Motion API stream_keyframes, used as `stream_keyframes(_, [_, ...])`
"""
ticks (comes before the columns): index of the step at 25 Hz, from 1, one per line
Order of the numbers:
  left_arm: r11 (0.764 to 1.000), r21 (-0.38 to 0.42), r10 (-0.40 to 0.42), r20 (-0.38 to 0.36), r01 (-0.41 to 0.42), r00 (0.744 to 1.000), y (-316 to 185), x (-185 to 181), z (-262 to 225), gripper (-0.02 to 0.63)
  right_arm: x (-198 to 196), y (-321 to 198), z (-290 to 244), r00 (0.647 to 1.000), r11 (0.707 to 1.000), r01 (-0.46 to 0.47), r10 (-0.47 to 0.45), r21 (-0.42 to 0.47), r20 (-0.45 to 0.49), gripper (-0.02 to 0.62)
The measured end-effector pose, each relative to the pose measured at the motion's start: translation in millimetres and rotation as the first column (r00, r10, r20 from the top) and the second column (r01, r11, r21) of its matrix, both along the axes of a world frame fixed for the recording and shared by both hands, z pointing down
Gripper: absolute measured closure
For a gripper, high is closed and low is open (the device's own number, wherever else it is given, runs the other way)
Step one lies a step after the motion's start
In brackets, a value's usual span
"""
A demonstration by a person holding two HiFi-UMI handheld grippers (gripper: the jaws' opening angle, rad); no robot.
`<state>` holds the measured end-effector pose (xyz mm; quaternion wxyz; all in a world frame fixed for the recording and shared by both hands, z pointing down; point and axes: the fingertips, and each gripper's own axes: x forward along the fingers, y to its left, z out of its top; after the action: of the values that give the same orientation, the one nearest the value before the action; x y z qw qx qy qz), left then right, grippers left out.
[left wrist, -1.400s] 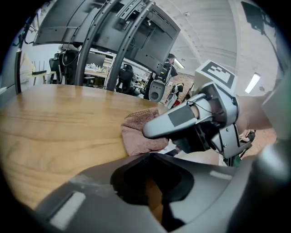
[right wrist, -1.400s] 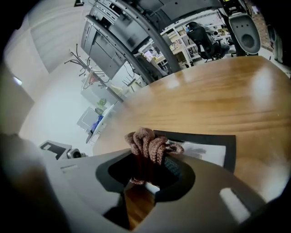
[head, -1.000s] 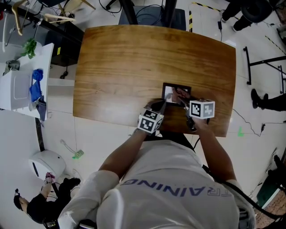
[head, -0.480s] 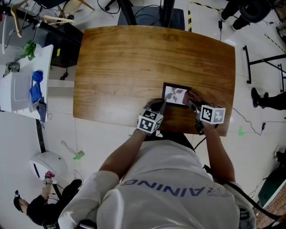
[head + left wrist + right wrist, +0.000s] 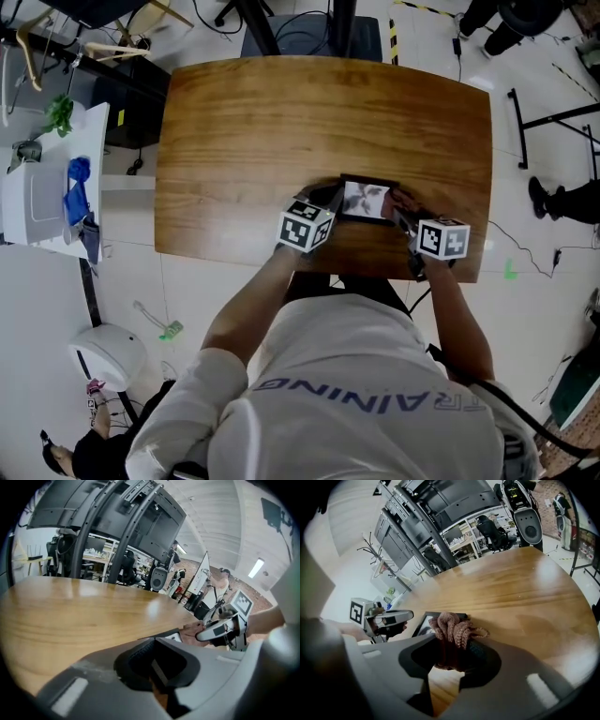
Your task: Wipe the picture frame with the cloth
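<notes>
A small black picture frame (image 5: 367,200) lies flat near the wooden table's (image 5: 281,122) front edge. My left gripper (image 5: 328,199) is at its left edge. In the left gripper view the frame's dark corner (image 5: 176,637) runs in between the nearly closed jaws of that gripper (image 5: 157,672), which seems shut on it. My right gripper (image 5: 401,214) is shut on a bunched pink cloth (image 5: 452,632), held at the frame's right edge (image 5: 423,623). The cloth (image 5: 403,201) touches that edge. Each gripper view shows the other gripper across the frame.
A white side unit (image 5: 42,178) with a blue item (image 5: 77,176) stands on the floor to the left. Black stands and cables (image 5: 553,122) are on the right, and a chair base (image 5: 309,33) is behind the table. The table's front edge is close to both grippers.
My right gripper and the cloth slid from over the picture to the frame's right edge. My left gripper then moved forward along the frame's left side. The frame has stayed in place.
</notes>
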<state>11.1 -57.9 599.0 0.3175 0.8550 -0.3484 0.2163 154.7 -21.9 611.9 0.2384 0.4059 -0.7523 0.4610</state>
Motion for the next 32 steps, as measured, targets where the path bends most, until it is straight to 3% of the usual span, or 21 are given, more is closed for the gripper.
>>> stream_keyframes(3, [0.997,-0.027,0.076,0.027,-0.075,0.997,-13,9,10,0.601,-1,2,0,1.0,1.0,0.001,-0.001,0.005,-0.002,0.466])
stream_keyframes(8, [0.995,-0.074,0.066,0.041,-0.063,0.997,-15,9,25,0.601,-3,0,-2,1.0,1.0,0.003,-0.003,0.02,-0.008,0.466])
stream_keyframes(14, [0.993,-0.105,0.05,-0.016,-0.051,0.999,-13,10,24,0.601,-10,0,-15,1.0,0.999,0.014,-0.014,0.041,0.005,0.466])
stream_keyframes(19, [0.992,-0.115,0.053,-0.024,-0.055,0.998,-15,8,26,0.601,-74,16,-32,0.98,0.993,0.122,-0.122,0.01,0.158,0.466])
stream_keyframes(22, [0.991,-0.124,0.054,-0.032,-0.057,0.998,-16,8,27,0.601,-110,32,-17,0.965,0.974,0.222,-0.213,-0.044,0.156,0.466])
stream_keyframes(25, [0.989,-0.134,0.054,-0.04,-0.059,0.998,-15,7,28,0.601,-133,41,1,0.957,0.96,0.266,-0.252,-0.09,0.145,0.466])
stream_keyframes(32, [0.993,-0.099,0.062,-0.013,-0.063,0.998,-14,11,25,0.601,-132,36,8,0.961,0.969,0.204,-0.171,-0.14,0.218,0.466])
